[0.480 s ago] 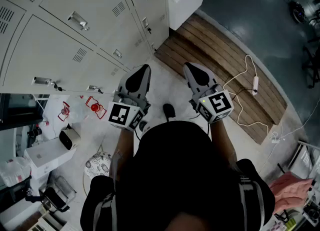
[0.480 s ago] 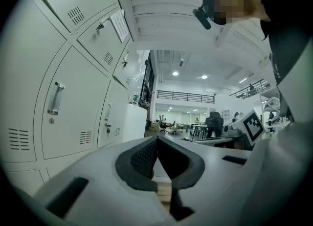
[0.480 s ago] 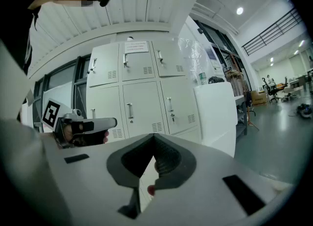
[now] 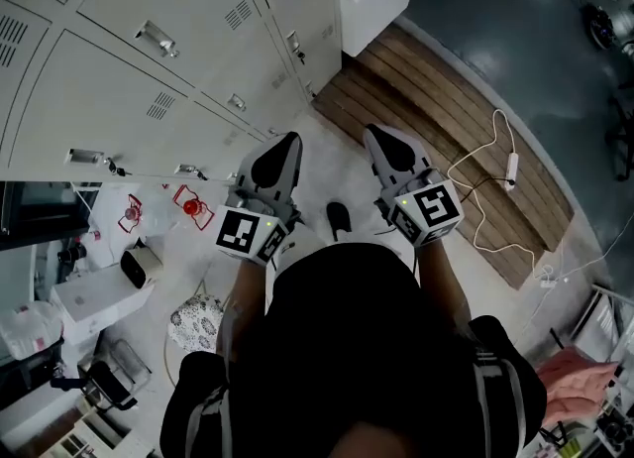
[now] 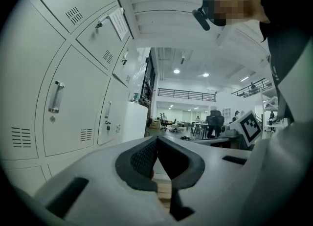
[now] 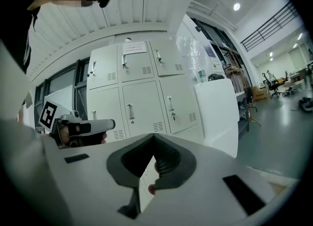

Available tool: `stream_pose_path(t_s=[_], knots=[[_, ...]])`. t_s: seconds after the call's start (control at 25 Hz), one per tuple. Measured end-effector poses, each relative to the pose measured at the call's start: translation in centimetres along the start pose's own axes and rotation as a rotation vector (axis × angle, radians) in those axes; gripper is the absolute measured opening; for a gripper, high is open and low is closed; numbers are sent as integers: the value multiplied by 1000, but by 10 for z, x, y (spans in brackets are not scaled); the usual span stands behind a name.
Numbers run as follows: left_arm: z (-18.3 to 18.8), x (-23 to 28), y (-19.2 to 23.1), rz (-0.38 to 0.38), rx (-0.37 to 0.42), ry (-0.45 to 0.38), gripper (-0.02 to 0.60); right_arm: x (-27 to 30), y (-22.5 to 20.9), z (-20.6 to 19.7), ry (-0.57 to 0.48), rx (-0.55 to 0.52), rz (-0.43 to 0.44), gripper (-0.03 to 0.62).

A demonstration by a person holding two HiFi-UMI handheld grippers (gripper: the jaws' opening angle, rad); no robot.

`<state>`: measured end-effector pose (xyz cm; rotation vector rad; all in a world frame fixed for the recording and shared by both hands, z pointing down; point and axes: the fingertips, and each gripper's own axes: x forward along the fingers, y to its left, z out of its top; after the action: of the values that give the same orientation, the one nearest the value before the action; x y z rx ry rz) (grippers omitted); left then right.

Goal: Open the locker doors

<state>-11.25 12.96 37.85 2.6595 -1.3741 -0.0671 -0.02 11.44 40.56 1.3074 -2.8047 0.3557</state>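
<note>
Both grippers have barely moved in the last half second. The left gripper [image 4: 285, 139] and right gripper [image 4: 374, 134] still hang short of the lockers [image 4: 119, 99], well apart from any handle [image 4: 158, 41]. Each pair of jaws is pressed together on nothing. The lockers look closed, though the dark patch [image 4: 30, 210] below them is unclear. I judge opening hasn't started.

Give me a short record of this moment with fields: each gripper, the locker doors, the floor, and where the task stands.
left gripper: jaws together, nothing between them, clear of the lockers
right gripper: jaws together, empty, clear of the lockers
locker doors: those in view are closed
floor: wooden platform with a white cable lying across it
task: not yet begun, no handle touched
</note>
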Motion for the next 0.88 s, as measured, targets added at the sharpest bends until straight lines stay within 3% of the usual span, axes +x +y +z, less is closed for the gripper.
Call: stream_pose_path(t_s=[0.36, 0.88], knots=[[-14, -5, 20, 5, -2, 30, 15, 25, -4, -24, 4, 126, 6, 5], [0, 49, 92, -29, -45, 14, 15, 100, -26, -8, 36, 16, -29, 5]])
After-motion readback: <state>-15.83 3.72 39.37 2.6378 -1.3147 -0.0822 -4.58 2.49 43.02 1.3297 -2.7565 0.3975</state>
